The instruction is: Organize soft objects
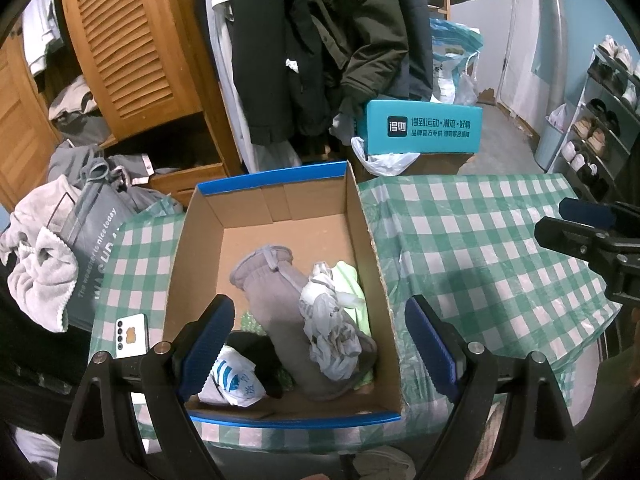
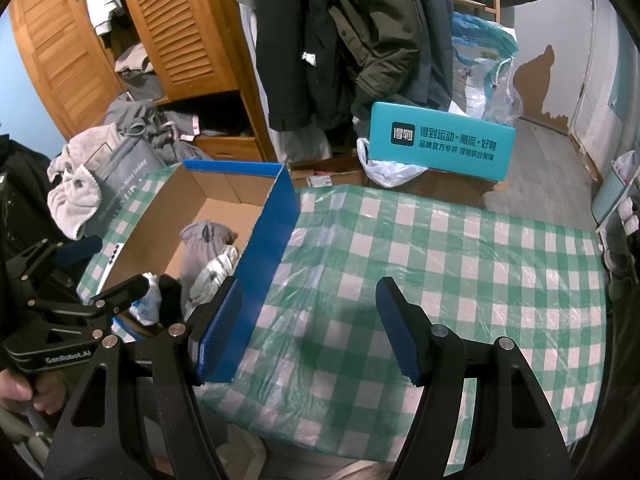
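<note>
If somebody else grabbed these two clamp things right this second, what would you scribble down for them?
Left gripper: open, empty, hovering above the cardboard box.
Right gripper: open, empty, over bare checked tablecloth beside the box.
In the box: grey sock, pale green cloth, crumpled grey-white cloth, black item, blue-striped white item.
Done: the soft things on the table are boxed.
Left: nothing soft remains on the table; phone lies beside the box.

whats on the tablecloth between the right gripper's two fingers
Nothing: the right gripper stands open over bare checked tablecloth, beside the cardboard box. The right wrist view shows it.
</note>
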Tool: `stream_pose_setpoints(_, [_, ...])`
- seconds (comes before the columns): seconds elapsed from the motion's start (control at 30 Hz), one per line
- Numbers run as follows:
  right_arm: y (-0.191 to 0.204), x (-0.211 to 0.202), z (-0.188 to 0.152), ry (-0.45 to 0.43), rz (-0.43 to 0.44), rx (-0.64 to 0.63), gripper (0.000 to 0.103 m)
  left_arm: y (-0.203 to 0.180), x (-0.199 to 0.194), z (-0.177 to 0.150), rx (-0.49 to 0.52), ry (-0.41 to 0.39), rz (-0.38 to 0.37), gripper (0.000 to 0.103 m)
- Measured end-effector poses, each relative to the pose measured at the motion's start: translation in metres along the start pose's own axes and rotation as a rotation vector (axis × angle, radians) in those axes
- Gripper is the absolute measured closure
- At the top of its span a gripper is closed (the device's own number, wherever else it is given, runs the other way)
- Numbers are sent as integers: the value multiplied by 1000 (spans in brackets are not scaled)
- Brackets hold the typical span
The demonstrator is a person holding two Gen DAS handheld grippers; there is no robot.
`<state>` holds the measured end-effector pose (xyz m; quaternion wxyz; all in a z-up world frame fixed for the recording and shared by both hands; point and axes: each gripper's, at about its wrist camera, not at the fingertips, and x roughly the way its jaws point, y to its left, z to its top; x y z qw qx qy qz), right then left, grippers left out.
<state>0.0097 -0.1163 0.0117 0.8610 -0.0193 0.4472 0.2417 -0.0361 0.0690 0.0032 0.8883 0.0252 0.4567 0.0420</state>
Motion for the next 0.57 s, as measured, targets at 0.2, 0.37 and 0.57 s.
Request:
stream_pose_setpoints(0.2, [0, 0, 0, 1, 1, 0, 35, 0, -1, 0, 2, -4, 1, 15])
stream_pose_setpoints(0.37, [0, 0, 0, 1, 0, 1, 35, -1, -1, 2, 4, -9, 1, 15])
stream_pose_setpoints(0.57, [0, 0, -1, 1, 0, -1, 35, 4, -2, 3, 6, -23, -1, 15])
